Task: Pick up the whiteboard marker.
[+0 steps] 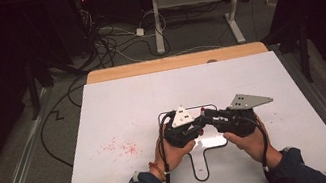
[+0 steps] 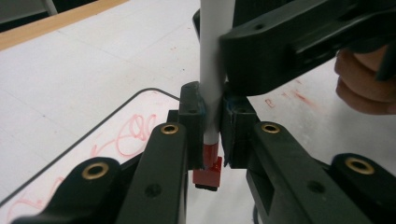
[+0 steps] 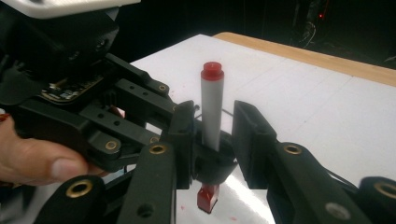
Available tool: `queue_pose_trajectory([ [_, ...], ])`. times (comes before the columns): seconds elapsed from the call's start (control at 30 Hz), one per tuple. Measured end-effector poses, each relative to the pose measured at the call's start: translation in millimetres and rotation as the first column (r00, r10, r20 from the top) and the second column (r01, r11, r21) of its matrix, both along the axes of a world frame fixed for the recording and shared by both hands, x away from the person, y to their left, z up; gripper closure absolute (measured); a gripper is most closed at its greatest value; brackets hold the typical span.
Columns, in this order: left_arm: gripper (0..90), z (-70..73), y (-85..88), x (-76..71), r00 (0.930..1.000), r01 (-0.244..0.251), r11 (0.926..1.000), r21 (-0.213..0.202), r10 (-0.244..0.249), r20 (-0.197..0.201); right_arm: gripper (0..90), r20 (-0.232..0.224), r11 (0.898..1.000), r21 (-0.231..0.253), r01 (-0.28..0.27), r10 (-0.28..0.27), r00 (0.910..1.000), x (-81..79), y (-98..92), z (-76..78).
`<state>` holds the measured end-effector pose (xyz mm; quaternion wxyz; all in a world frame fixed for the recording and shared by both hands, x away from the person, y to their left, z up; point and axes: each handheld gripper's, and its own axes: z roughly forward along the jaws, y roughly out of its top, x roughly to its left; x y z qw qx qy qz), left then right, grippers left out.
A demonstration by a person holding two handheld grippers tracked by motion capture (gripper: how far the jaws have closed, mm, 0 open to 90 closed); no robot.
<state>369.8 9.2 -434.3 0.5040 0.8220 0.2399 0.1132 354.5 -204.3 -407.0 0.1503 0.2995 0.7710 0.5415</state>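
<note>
A marker [image 3: 212, 105] with a white barrel stands upright over the small whiteboard [image 1: 199, 164] near the middle of the table, close to the near edge. Its far end carries a round red cap end, and its lower end shows a red collar and a red block-shaped tip pointing down at the board. Red scribbles mark the board to the left of the marker.
</note>
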Motion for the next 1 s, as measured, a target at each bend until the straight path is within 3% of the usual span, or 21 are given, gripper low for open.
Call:
queue_pose_trajectory([
  [0.03,78.5,-1.2,3.8,5.1,1.0,0.002,1.0,-0.008,-0.002,-0.001,64.0,0.008,1.0,0.01,0.012,-0.012,0.9999,-0.5,-4.8,2.3],
  [0.17,78.6,-4.4,11.6,18.4,0.9998,-0.015,0.9999,0.003,0.015,0.015,53.3,0.042,0.999,0.004,0.044,-0.044,0.9982,-2.4,-22.2,5.7],
  [0.27,78.6,-6.8,14.2,32.6,0.9995,-0.025,0.9997,-0.005,0.025,0.022,49.9,0.059,0.998,-0.044,0.047,-0.044,0.9973,-3.8,-39.0,3.2],
  [0.5,78.6,-1.7,-5.5,61.8,0.9983,0.056,0.9975,-0.042,-0.056,0.017,47.7,0.043,0.989,-0.127,0.072,-0.067,0.9968,-8.5,-71.8,-9.9],
  [0.6,78.7,0.8,-22.2,68.0,0.9937,0.107,0.9943,-0.004,-0.107,0.033,46.3,0.029,0.989,-0.128,0.071,-0.068,0.9973,-10.4,-78.3,-13.6],
  [0.7,78.7,0.6,-32.4,71.8,0.9915,0.125,0.9921,0.01,-0.126,0.035,45.0,0.023,0.988,-0.143,0.057,-0.055,0.9982,-13.1,-79.0,-16.9],
  [0.73,78.6,0.0,-41.4,74.7,0.9891,0.138,0.9899,0.036,-0.139,0.049,44.3,0.027,0.988,-0.144,0.048,-0.044,0.9986,-13.5,-79.0,-17.8],
  [0.9,78.7,-6.2,-53.7,81.3,0.9856,0.16,0.9845,0.07,-0.164,0.042,39.6,0.027,0.988,-0.152,0.035,-0.032,0.9991,-17.1,-78.9,-19.7],
  [1.0,78.7,-11.6,-56.0,83.2,0.9876,0.148,0.9851,0.087,-0.152,0.038,35.0,0.037,0.987,-0.152,0.046,-0.041,0.9985,-19.5,-81.5,-20.5],
])
